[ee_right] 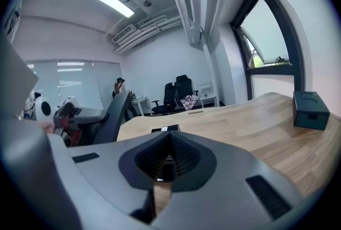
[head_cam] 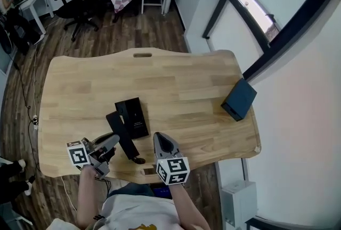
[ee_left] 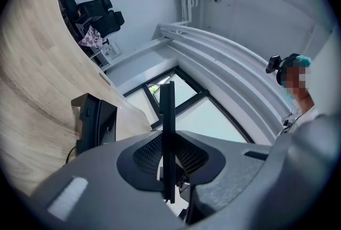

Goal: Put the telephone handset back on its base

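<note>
left claw (head_cam: 111,142): low and left of centre in the head view, clamped on the handset. in the left gripper view (ee_left: 168,139) both jaws press on its flat sides.
right claw (head_cam: 159,137): low in the head view, just right of the handset. its jaws are together at a point with nothing between them, as the right gripper view (ee_right: 169,138) also shows.
handset (head_cam: 121,134): a long, flat, matte black slab. in the head view it runs diagonally from beside the base down toward the near edge of the tabletop. in the left gripper view (ee_left: 167,106) it is edge-on, a narrow dark bar standing up out of the jaws.
handset contact: cannot tell whether it rests on the wood or is held just above it.
base (head_cam: 136,116): a black rectangular unit lying flat on the tabletop, just to the upper right of the handset's far end. it sits at centre left of the left gripper view (ee_left: 96,123) and is small at centre in the right gripper view (ee_right: 165,129).
tabletop (head_cam: 181,80): light wood with a slot handle at its far edge.
black box (head_cam: 240,98): at the right edge of the tabletop, well apart from the base.
</note>
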Demonstrator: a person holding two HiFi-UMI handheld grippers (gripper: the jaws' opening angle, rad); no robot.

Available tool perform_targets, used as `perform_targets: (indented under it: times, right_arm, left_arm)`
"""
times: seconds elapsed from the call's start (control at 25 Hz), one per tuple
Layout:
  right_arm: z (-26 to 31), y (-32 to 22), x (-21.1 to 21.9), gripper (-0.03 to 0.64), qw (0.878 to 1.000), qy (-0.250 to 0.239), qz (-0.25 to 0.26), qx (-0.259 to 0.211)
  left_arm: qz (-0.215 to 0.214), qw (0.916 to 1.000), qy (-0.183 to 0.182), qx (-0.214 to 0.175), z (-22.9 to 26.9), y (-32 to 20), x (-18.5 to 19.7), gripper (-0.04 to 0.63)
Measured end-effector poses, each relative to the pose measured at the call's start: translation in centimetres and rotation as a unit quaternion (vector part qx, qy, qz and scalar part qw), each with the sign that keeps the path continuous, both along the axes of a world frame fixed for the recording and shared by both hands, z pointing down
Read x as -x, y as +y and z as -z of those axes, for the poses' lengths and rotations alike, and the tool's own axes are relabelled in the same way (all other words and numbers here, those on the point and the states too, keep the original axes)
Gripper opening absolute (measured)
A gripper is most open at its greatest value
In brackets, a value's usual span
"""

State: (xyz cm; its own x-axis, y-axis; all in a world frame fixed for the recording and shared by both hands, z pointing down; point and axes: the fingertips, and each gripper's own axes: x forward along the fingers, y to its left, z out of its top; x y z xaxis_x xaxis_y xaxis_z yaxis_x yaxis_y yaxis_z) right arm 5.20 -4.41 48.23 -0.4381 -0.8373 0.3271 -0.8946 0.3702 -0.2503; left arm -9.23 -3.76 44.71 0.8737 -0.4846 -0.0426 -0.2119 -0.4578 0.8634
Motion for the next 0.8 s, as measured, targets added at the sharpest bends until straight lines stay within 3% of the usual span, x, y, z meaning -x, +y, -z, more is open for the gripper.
perform_targets:
  times: [0.08, 0.24, 0.6, 0.8]
  right_arm:
    - [0.8, -0.8, 0.2, 0.006, 1.0, -0.019, -0.01, -0.008]
    - [0.2, -1.5, 0.7, 0.006, 1.0, 0.019, -0.004, -0.012]
    - [-0.9, -1.8, 0.4, 0.006, 0.999, 0.031, -0.018, -0.008]
    - [-0.6, -2.4, 1.1, 0.006, 0.999, 0.037, 0.001, -0.022]
  left_arm:
    - [-0.011, 0.9999, 0.0, 0.004, -0.4, -0.7, 0.1, 0.069]
    - [-0.021, 0.9996, -0.006, 0.015, -1.2, -1.5, 0.3, 0.069]
    - [-0.023, 0.9996, -0.011, 0.011, -1.0, -1.9, 0.4, 0.069]
    - [-0.023, 0.9997, -0.01, 0.004, -0.9, -2.2, -0.2, 0.069]
